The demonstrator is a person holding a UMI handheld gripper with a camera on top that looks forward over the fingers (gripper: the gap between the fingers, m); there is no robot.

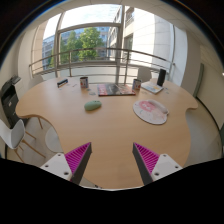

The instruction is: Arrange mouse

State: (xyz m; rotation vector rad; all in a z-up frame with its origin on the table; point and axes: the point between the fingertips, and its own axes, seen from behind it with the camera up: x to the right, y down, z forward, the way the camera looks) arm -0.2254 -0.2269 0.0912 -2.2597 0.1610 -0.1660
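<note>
Two fingers show at the near edge of the table, spread wide with nothing between them; gripper is empty, magenta pads facing each other across bare wood. The mouse, a pale greenish-grey one, lies on the tabletop well beyond the fingers and off toward the left finger's side, apart from everything else on the table. The round mouse pad, pale with a pinkish print, sits further over on the right finger's side, also well ahead of the fingers; mouse and pad are not touching, clear wood between them. Gripper is held above the near rim of the table, aimed across it toward the windows, roughly level and tilted slightly down so the tabletop fills the middle. Both fingers are off the surface, as far as I can tell. At the far side of the table lies a flat dark book or mat, with a small white device just beside it on the right. A white chair stands at the left edge of the table. The holding hand is hidden.
</note>
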